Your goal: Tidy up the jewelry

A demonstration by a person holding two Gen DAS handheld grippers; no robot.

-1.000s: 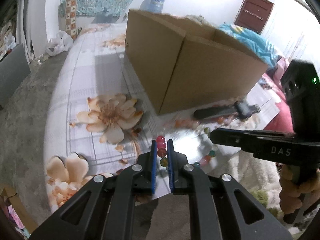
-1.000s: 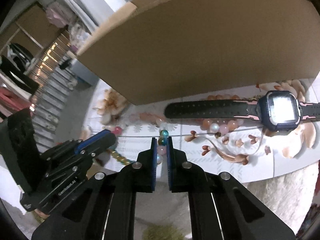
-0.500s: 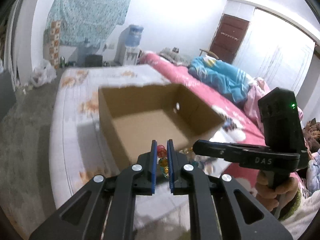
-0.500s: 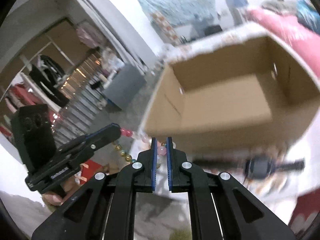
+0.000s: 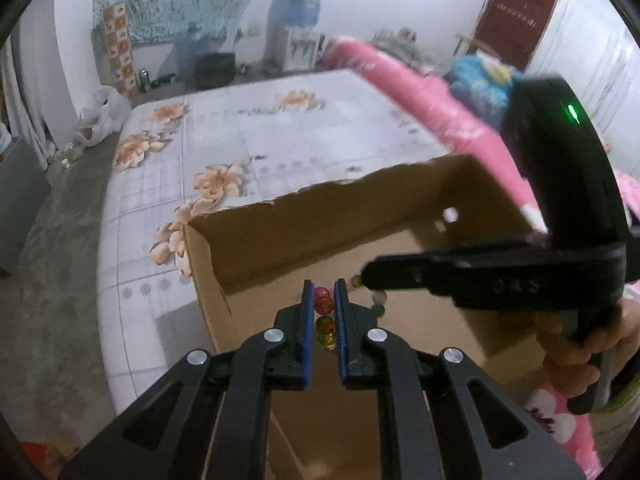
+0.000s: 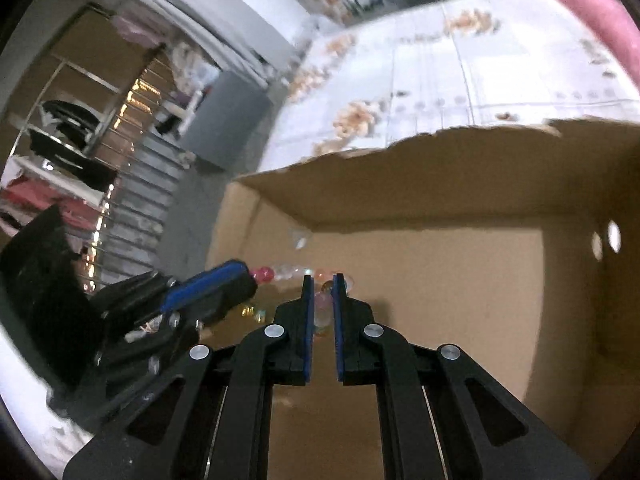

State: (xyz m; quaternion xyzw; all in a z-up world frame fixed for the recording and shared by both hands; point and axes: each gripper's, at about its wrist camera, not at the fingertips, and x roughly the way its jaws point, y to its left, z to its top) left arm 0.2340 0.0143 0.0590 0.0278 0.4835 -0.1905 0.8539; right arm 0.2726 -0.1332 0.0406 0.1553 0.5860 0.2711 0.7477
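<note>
I hold the multicoloured glass bead string (image 5: 324,314) stretched between my left tool (image 5: 323,308) and right tool (image 6: 322,304), both clamped on it, directly above the open brown cardboard box (image 6: 420,276).

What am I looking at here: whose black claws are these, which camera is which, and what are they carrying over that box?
No robot: a person holds a two-finger grabber in each hand, with a camera on each looking along its fingers. In the left view, the left gripper is shut on a string of coloured beads, and the right gripper comes in from the side, held by a hand. The right view shows that gripper pinching the same strand, which runs across to the left one. Both hang over an open cardboard box standing on a flowered bedsheet.
</note>
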